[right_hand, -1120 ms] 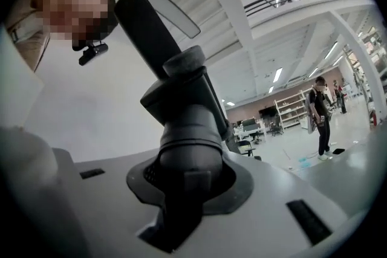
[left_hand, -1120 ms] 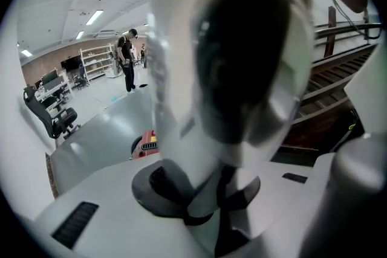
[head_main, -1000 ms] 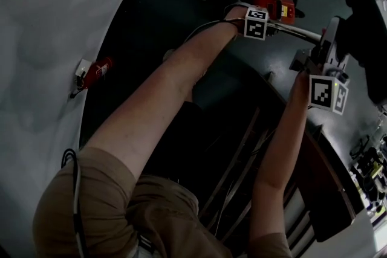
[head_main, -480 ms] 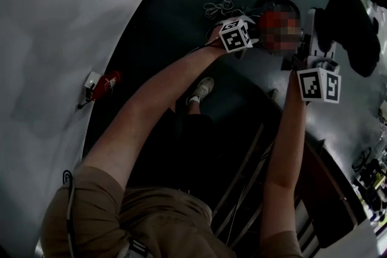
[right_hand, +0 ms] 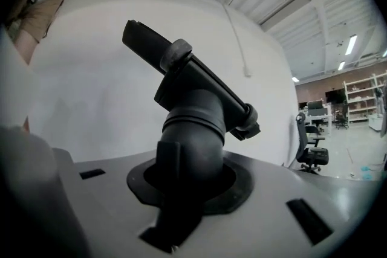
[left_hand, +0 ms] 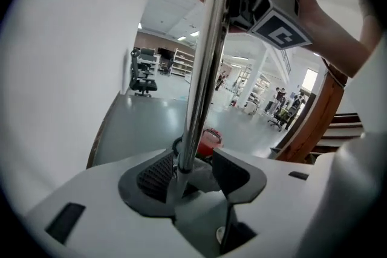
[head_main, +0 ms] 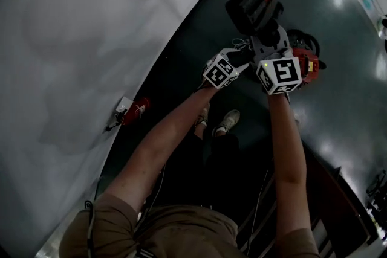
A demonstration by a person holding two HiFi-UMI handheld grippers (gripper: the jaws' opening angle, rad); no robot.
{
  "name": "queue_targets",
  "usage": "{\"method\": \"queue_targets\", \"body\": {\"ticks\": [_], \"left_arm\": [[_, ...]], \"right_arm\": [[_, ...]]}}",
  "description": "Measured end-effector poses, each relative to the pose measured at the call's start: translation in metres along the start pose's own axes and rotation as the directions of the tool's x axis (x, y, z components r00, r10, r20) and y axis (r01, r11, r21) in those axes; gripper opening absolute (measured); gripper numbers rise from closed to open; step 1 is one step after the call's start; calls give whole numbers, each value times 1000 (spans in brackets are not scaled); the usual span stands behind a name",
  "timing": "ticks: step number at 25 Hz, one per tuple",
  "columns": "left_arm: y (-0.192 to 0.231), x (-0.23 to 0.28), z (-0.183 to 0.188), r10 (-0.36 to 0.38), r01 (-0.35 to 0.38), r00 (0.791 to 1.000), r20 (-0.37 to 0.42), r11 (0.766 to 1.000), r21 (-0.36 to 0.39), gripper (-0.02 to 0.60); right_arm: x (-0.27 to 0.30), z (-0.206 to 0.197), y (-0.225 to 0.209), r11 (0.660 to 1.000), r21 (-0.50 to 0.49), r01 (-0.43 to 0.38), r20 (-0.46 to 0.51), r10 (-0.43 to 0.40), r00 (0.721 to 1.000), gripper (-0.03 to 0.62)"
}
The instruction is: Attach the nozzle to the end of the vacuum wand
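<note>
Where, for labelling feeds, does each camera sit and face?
Head view: on the head, steeply down at both arms, left gripper, right gripper, nozzle.
Left gripper view: on it, along jaws just been opening, wand between; right hand above.
Right gripper view: on it, along jaws shut on nozzle; shirt top-left.
Head and right share the nozzle.

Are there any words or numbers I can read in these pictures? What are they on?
No text can be read anywhere.
Marker cubes: only black-and-white squares, no letters.
Nozzle: plain black, no print showing.
Red vacuum: too small and dark to tell.
</note>
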State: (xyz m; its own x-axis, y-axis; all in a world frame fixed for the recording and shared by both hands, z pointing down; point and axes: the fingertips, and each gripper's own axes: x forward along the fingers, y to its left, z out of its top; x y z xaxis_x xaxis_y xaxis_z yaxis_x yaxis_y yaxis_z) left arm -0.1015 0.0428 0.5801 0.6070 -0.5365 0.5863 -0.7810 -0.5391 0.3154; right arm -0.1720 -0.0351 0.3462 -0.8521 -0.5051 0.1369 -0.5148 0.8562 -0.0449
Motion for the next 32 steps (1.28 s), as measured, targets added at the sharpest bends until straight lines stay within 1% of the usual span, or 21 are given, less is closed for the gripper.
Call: {"method": "queue_targets", "body": {"ticks": [4,8,12,17,19,22,27,29,32], "left_arm": [[50,-54,-37,64,-65,998,-21,996,-66,190],[98,-97,-63,124,-124,992,-6,982,-145,190],[137,-137,-83,194,-181,981,30,955,-234,190],[195,-206,-121,271,-234,960,76,918,-322,190],[200,-220,-124,292,-253,954,73,909,-331,190],[195,-224,-122,311,-276,948,65,907,-318,190],[191,-235,-121,323,-285,943,78,907,-309,190],[190,-235,-117,321,-281,943,91,910,-306,190],[182,-236,-109,322,-277,940,113,913,-300,190]], "right_arm": [[77,-33,67,993,-60,-98,-106,91,990,94],[141,-68,119,980,-92,-178,-175,160,971,94],[194,-98,162,966,-89,-245,-265,214,940,94],[265,-148,226,950,-87,-301,-379,248,892,94],[274,-159,235,942,-80,-325,-407,266,874,94],[270,-173,231,934,-76,-348,-439,283,853,104],[260,-193,229,929,-28,-370,-469,315,825,210],[254,-196,223,932,-35,-362,-468,304,830,239],[236,-190,205,947,-31,-318,-442,273,855,259]]}}
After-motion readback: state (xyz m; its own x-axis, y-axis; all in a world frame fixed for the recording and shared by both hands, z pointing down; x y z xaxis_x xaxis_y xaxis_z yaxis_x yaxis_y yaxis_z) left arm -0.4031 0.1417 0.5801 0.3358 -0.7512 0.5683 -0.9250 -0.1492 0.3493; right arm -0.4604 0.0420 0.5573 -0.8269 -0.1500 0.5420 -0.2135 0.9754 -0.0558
